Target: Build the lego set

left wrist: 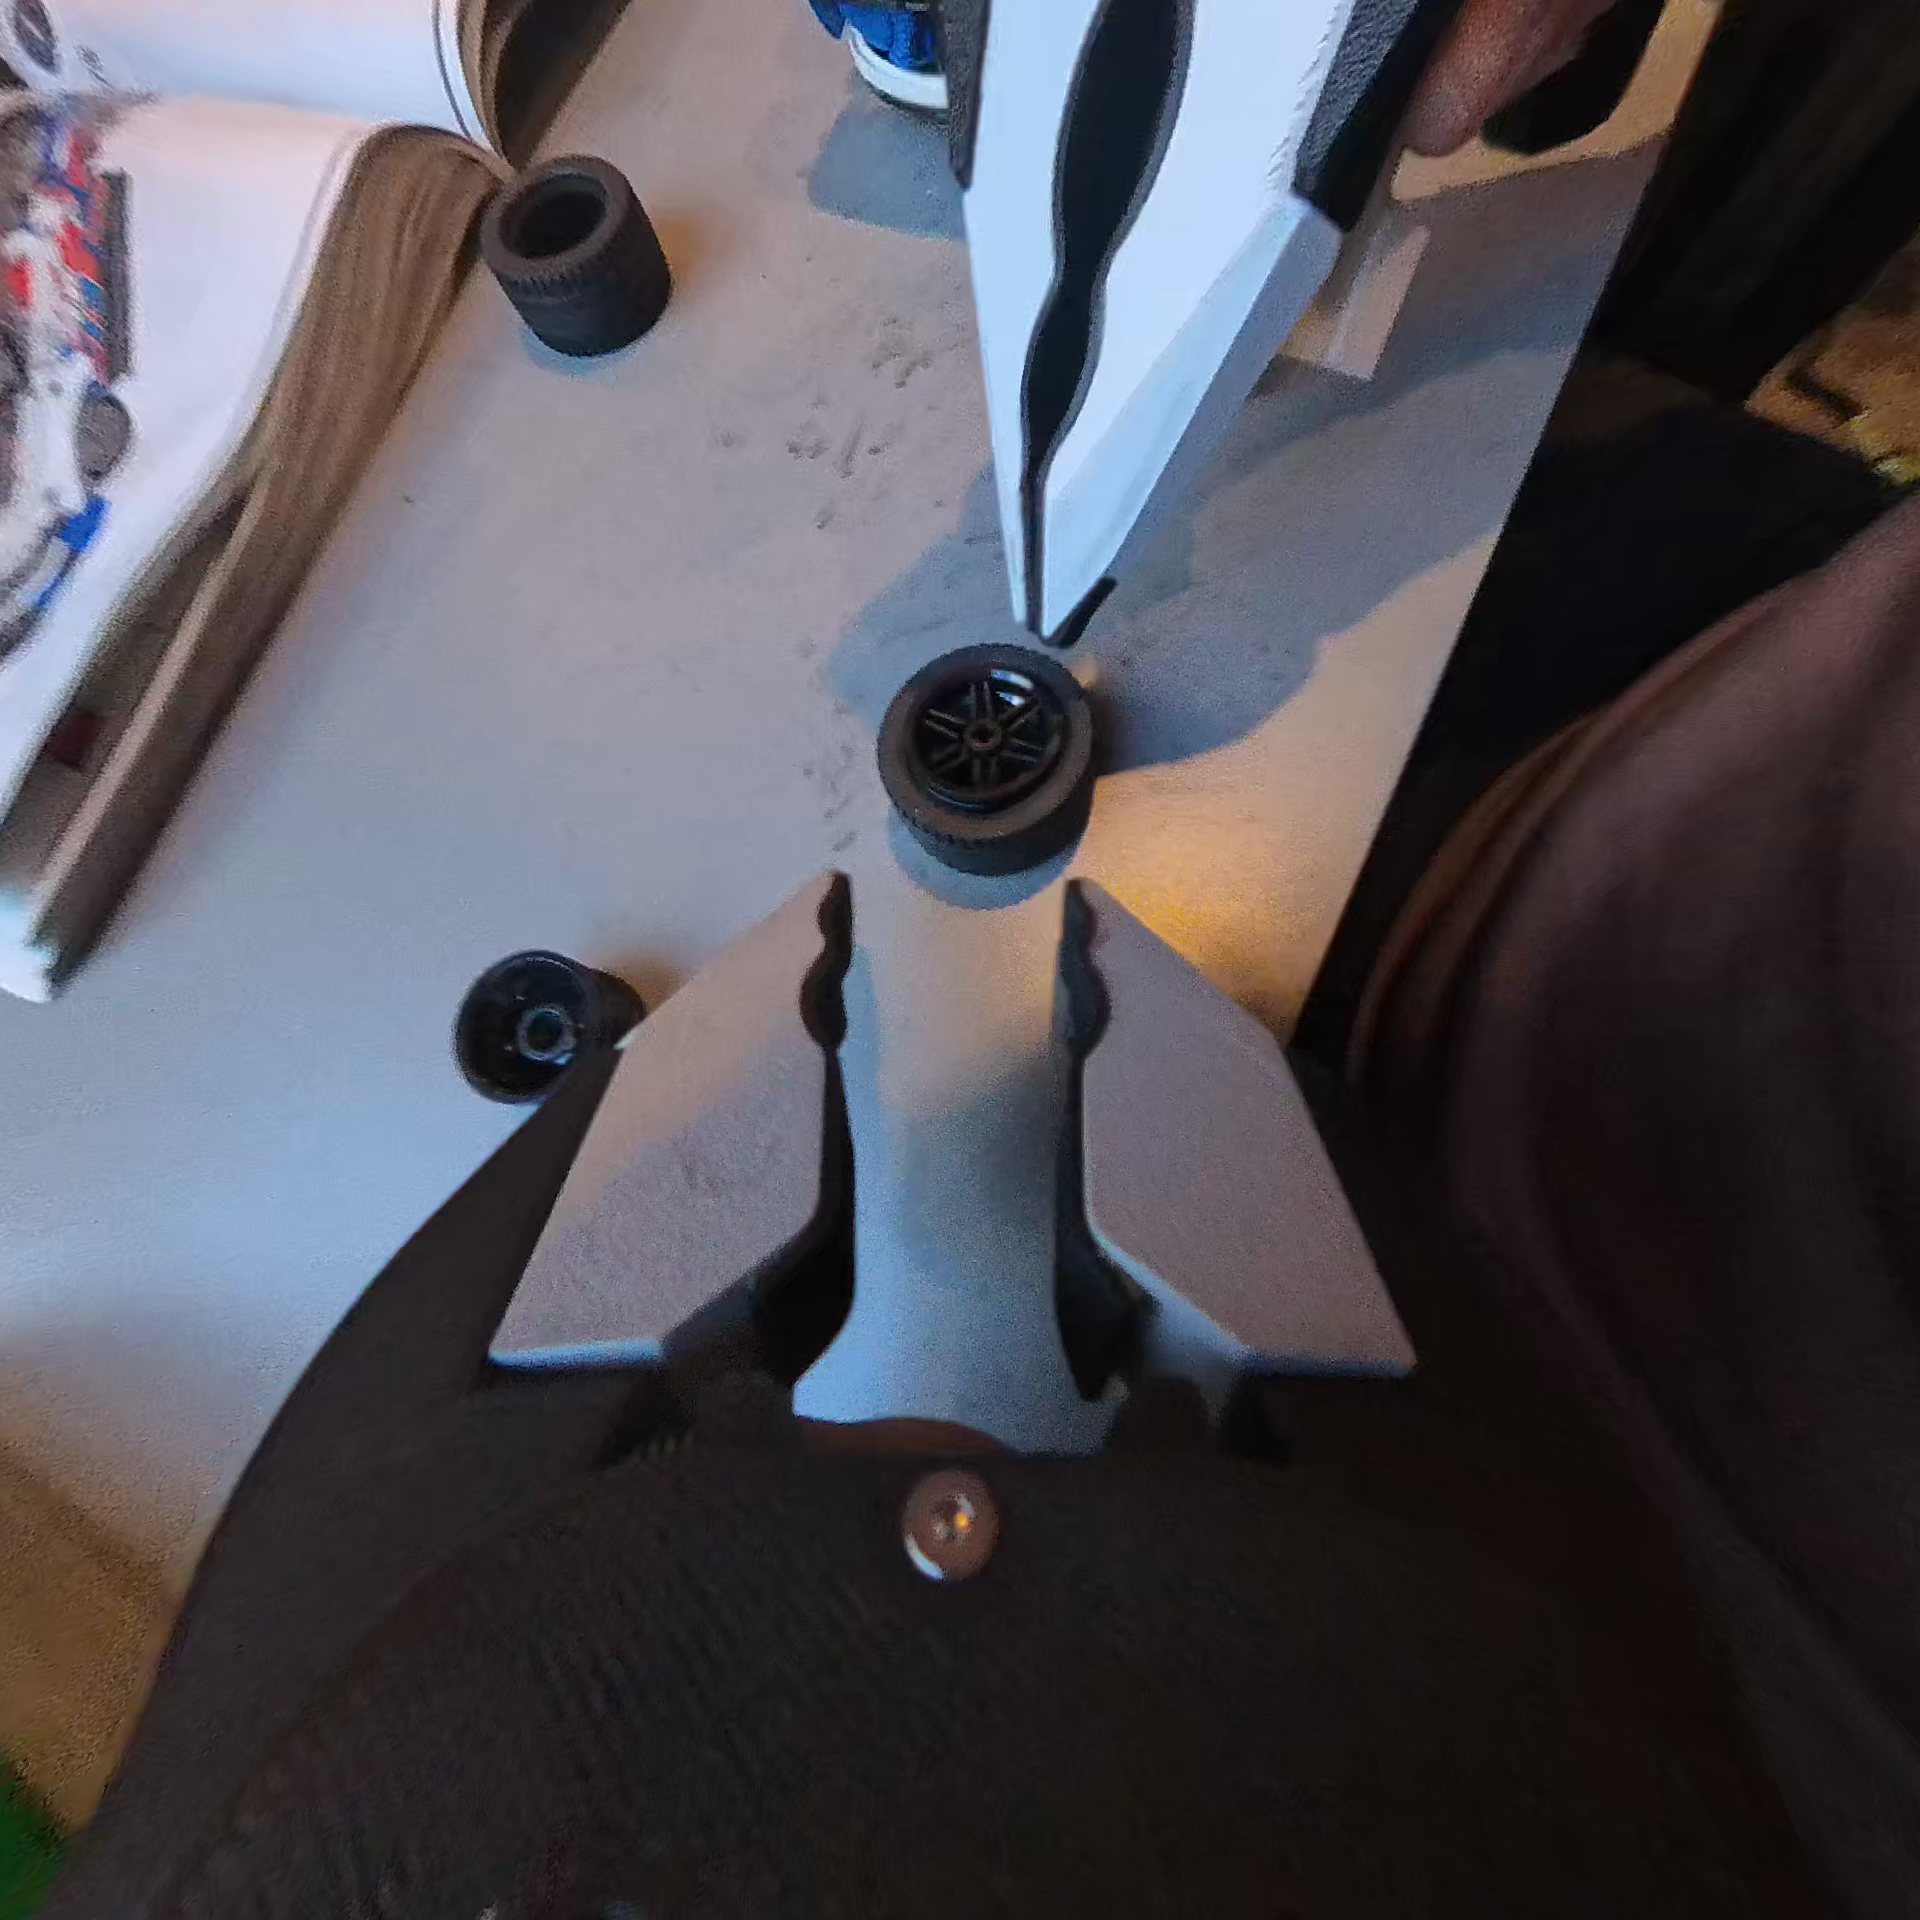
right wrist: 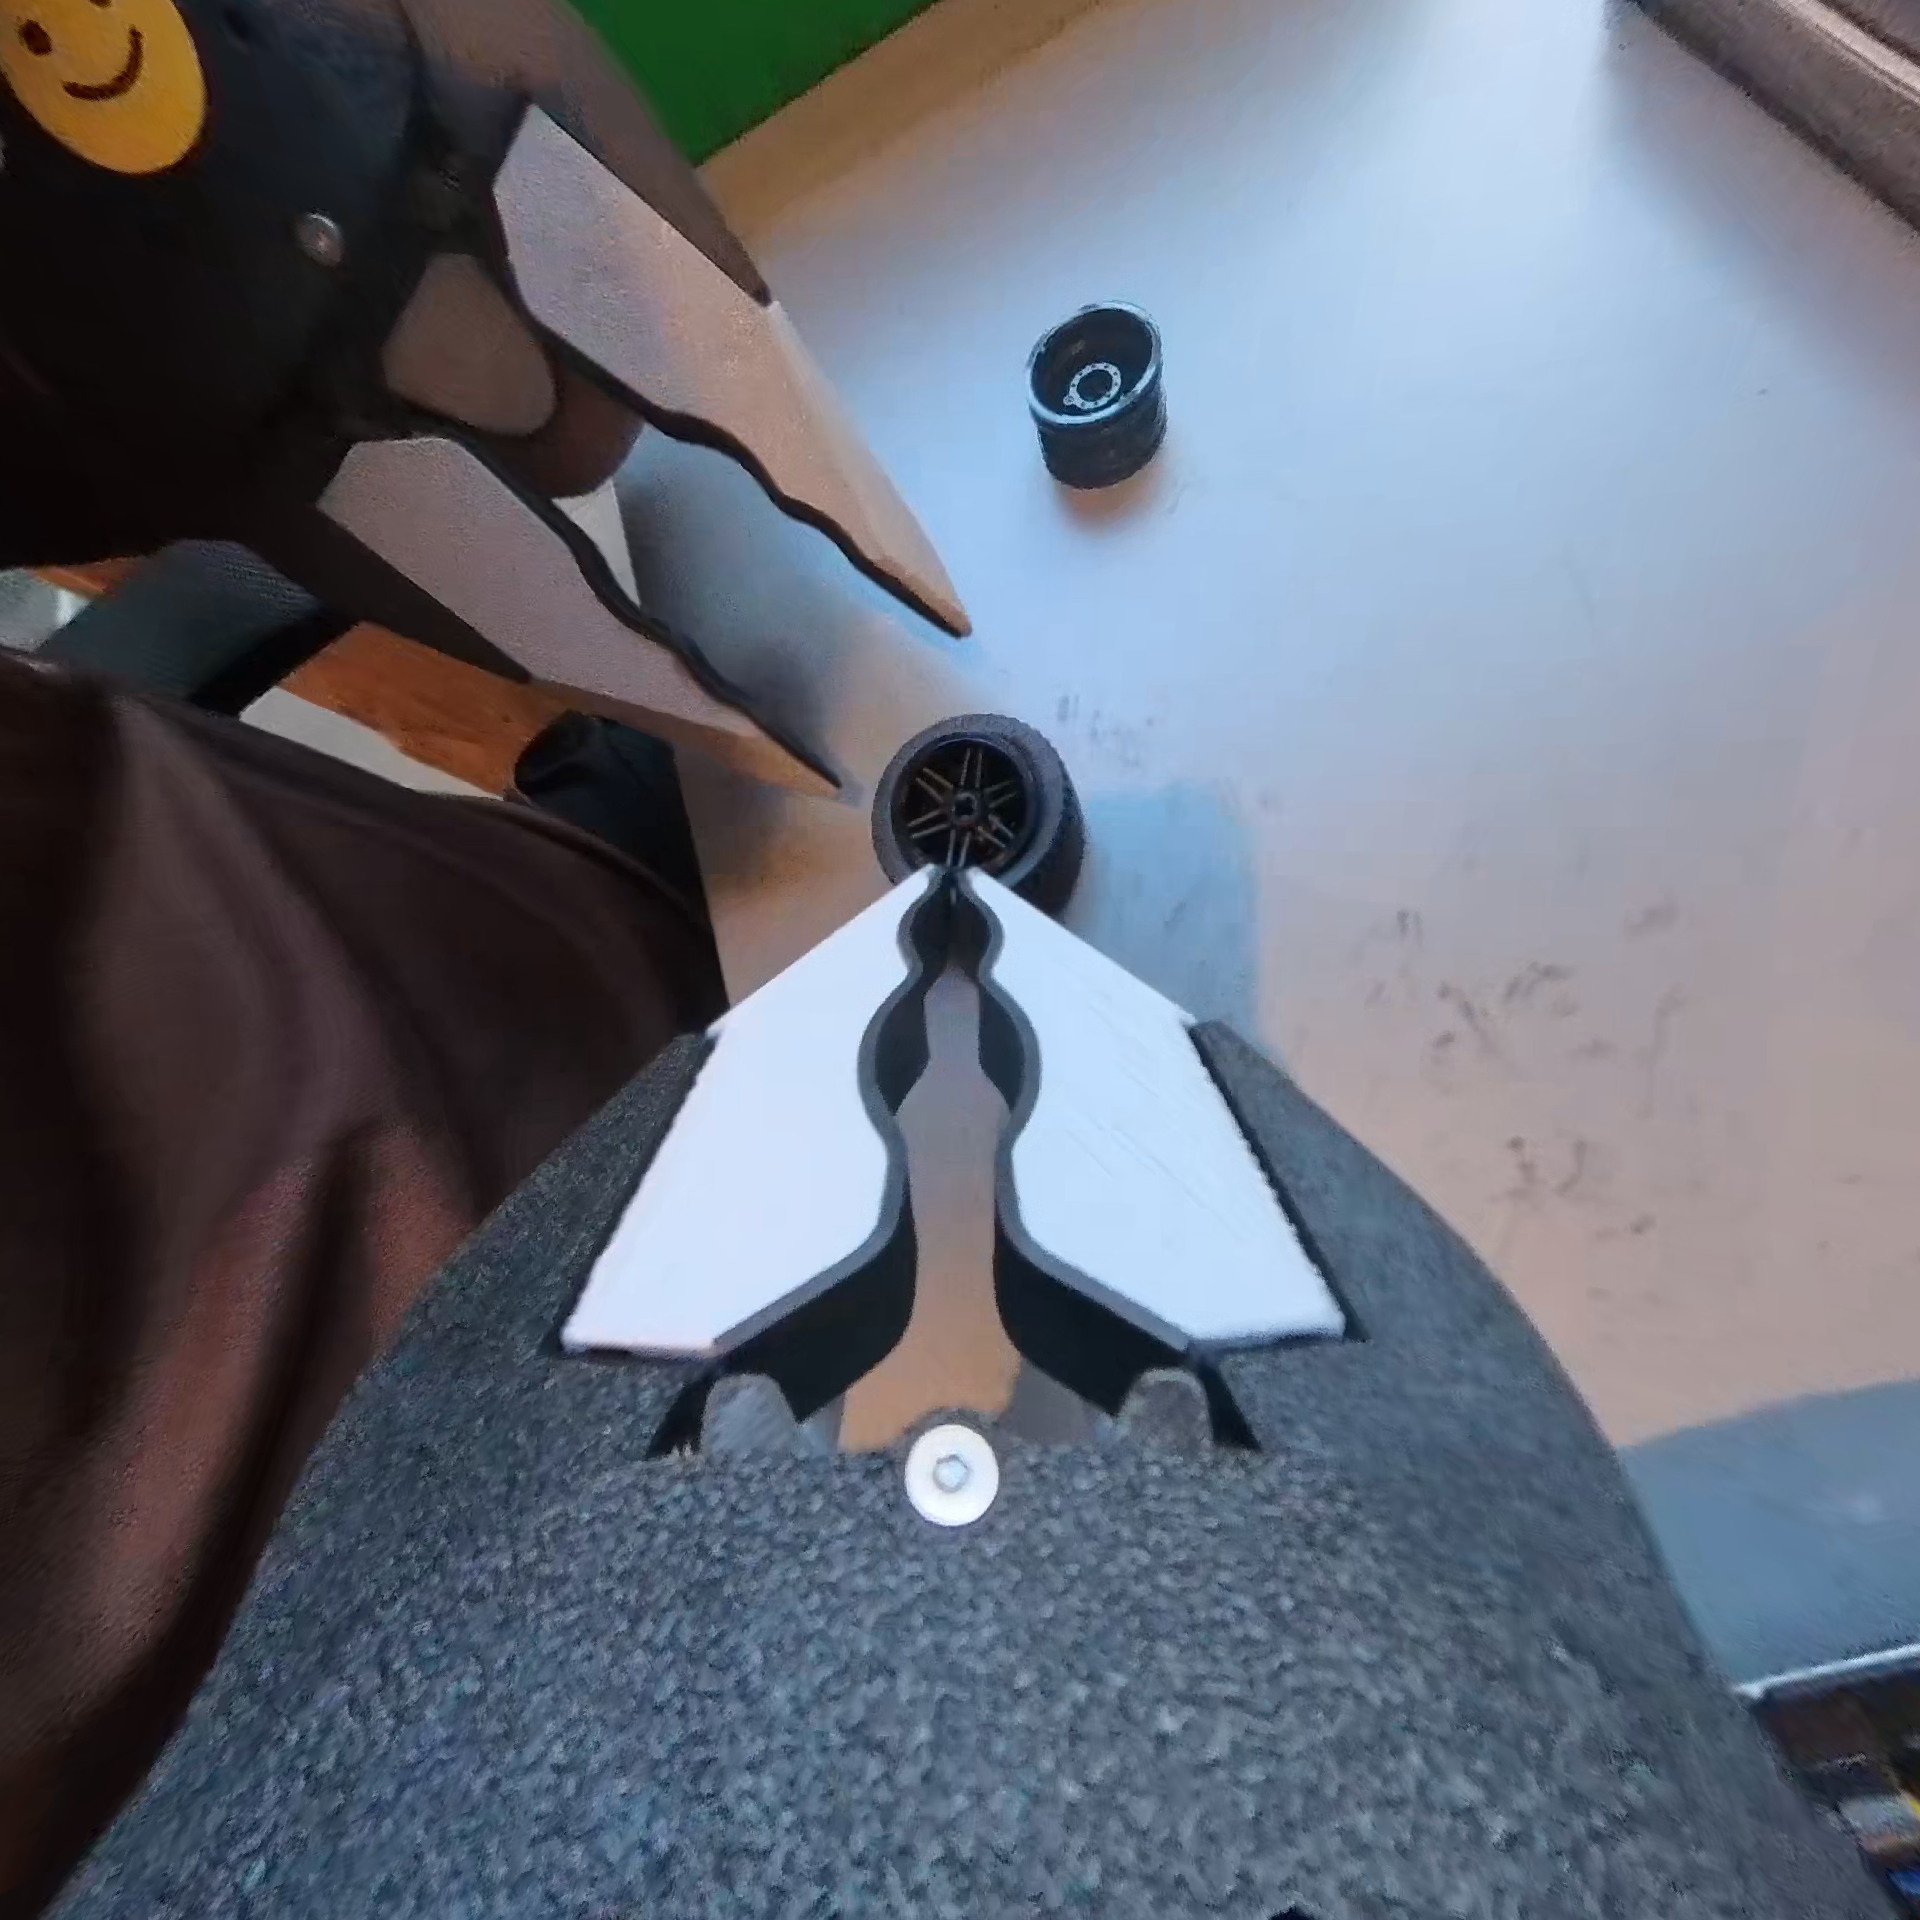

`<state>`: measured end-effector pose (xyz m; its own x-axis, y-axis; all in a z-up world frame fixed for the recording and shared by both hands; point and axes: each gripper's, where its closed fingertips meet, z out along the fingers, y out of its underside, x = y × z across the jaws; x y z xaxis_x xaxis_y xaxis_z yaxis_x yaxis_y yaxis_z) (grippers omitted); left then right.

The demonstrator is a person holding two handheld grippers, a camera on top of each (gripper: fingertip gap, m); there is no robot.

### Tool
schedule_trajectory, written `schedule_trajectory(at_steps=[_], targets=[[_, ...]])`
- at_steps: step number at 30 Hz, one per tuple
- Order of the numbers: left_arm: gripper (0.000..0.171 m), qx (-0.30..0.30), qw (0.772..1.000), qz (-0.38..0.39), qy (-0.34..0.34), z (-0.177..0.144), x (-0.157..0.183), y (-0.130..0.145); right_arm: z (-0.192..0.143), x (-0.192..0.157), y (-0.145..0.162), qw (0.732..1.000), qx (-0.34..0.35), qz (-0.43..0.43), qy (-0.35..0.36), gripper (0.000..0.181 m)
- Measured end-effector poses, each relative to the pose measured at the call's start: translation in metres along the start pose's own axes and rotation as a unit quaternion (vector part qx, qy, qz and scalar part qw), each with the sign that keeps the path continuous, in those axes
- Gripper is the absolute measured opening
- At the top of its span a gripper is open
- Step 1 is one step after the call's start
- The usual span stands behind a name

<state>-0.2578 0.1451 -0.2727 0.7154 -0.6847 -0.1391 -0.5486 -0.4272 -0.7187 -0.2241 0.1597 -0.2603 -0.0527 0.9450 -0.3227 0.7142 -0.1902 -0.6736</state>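
One wheel [left wrist: 985, 756] stands assembled, spoked rim seated in its tyre, directly ahead of the spread fingers of the left gripper [left wrist: 954, 902] and at the tips of the right gripper [right wrist: 943, 878], whose fingers are pressed together with nothing visibly between them. Still loose on the table [left wrist: 623, 582] are a bare tyre [left wrist: 575, 260], well beyond the left gripper's fingers, and a bare rim [left wrist: 530, 1023] just beside its left finger. By judgement, the build is at an early stage: no car body shows here, and this wheel pairing remains outstanding.

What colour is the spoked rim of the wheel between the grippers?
Black, inside a black tyre: spoked wheel, clearest in the left wrist view.
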Motion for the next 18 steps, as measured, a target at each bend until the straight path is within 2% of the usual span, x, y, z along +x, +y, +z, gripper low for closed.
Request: schedule_trajectory(at_steps=[1, 5, 10, 16, 18], targets=[[0.044, 0.010, 1.000, -0.015, 0.018, 0.000, 0.002, 0.001, -0.001, 0.000, 0.000, 1.000, 0.001, -0.003, 0.002, 0.000], [0.046, 0.051, 0.994, -0.042, 0.083, 0.001, 0.007, -0.007, 0.002, 0.000, -0.010, 0.999, -0.008, -0.039, 0.029, 0.000], [0.050, -0.001, 0.996, 0.010, 0.084, 0.021, 0.001, 0.003, 0.011, 0.001, -0.020, 0.991, -0.045, -0.115, 0.055, 0.000], [0.035, 0.004, 0.990, -0.015, 0.138, 0.023, 0.008, -0.002, 0.019, 0.003, -0.019, 0.979, -0.097, -0.174, 0.051, 0.000], [0.035, 0.005, 0.988, -0.029, 0.153, 0.024, 0.007, -0.003, 0.023, 0.004, -0.013, 0.974, -0.122, -0.184, 0.044, 0.000]])
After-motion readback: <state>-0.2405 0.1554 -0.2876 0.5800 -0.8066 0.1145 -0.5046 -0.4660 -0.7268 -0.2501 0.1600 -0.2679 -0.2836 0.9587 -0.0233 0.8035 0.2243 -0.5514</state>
